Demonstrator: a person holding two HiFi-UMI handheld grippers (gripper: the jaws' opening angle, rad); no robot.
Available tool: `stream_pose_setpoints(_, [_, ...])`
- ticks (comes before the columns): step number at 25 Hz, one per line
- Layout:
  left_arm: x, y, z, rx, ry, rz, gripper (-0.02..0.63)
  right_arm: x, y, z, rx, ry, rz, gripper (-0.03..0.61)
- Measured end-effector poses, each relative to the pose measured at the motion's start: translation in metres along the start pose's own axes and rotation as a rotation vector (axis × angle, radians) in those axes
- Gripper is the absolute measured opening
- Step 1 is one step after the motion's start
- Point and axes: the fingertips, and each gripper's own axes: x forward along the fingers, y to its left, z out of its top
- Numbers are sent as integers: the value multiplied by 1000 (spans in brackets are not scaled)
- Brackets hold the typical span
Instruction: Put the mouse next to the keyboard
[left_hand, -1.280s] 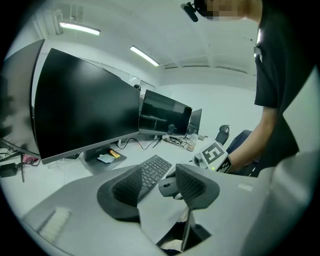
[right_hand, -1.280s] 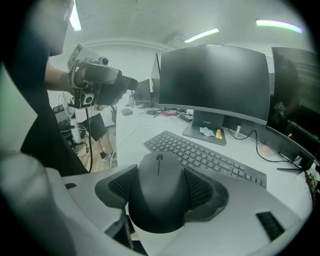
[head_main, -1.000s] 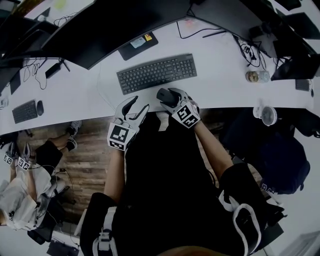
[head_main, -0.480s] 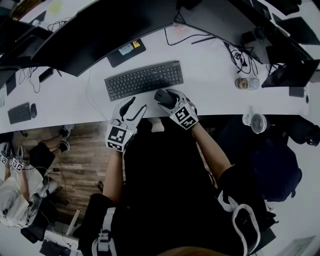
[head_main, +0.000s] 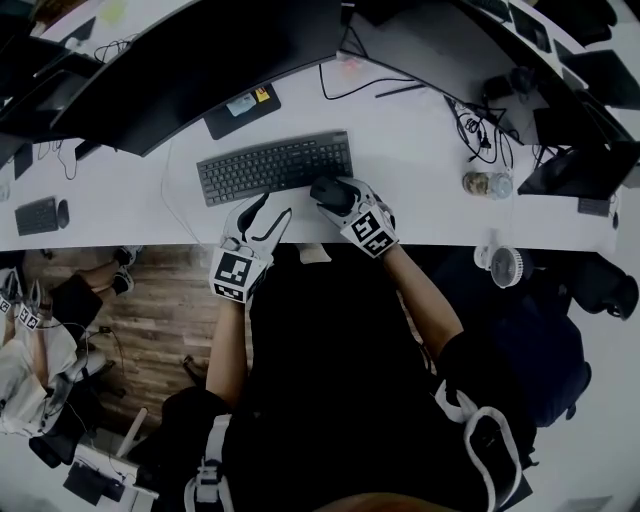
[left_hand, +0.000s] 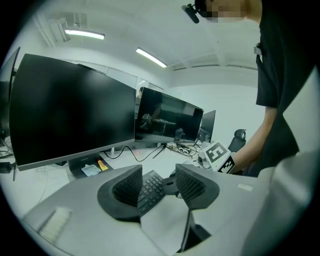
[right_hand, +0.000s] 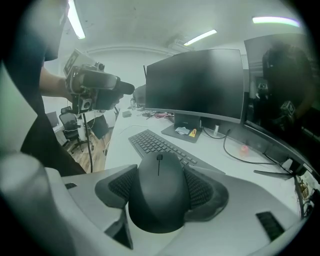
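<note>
A black mouse (right_hand: 159, 192) fills the space between the pads of my right gripper (right_hand: 159, 189), which is shut on it. From the head view, the mouse (head_main: 331, 192) and right gripper (head_main: 345, 200) are just below the right end of the black keyboard (head_main: 274, 166), near the desk's front edge. My left gripper (head_main: 262, 215) stands open and empty below the keyboard's middle. In the left gripper view, the keyboard (left_hand: 150, 187) and part of the mouse (left_hand: 171, 186) show through the gap of the left gripper (left_hand: 159, 186).
A large curved monitor (head_main: 190, 55) stands behind the keyboard, with a dark stand base (head_main: 240, 106). Cables (head_main: 380, 80) run across the white desk (head_main: 420, 170). A second keyboard (head_main: 36, 214) lies far left. A small fan (head_main: 506, 265) and a jar (head_main: 480, 184) are at right.
The head view has shifted, so the desk and keyboard sit further left and lower in the picture. Both grippers keep their places against the keyboard; the mouse stays gripped.
</note>
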Motion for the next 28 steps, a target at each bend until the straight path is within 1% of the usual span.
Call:
stream_pose_setpoints(9, [23,-12,3,-12,17,53,204,-4,-23,-13,-20,-3,44,293])
stream_pose_setpoints(17, [40,-21,8,-7,35,77,202,-9,-42,-22,-15,-13,44,293])
stream_pose_setpoints(22, [46,-27,8,-4,51,86,202,-9,-62,-32,26,-15,10,293])
stream_pose_setpoints(28, [46,-32,7,-3,73,93,202,-6,-84,-41,119,-20,-38,293])
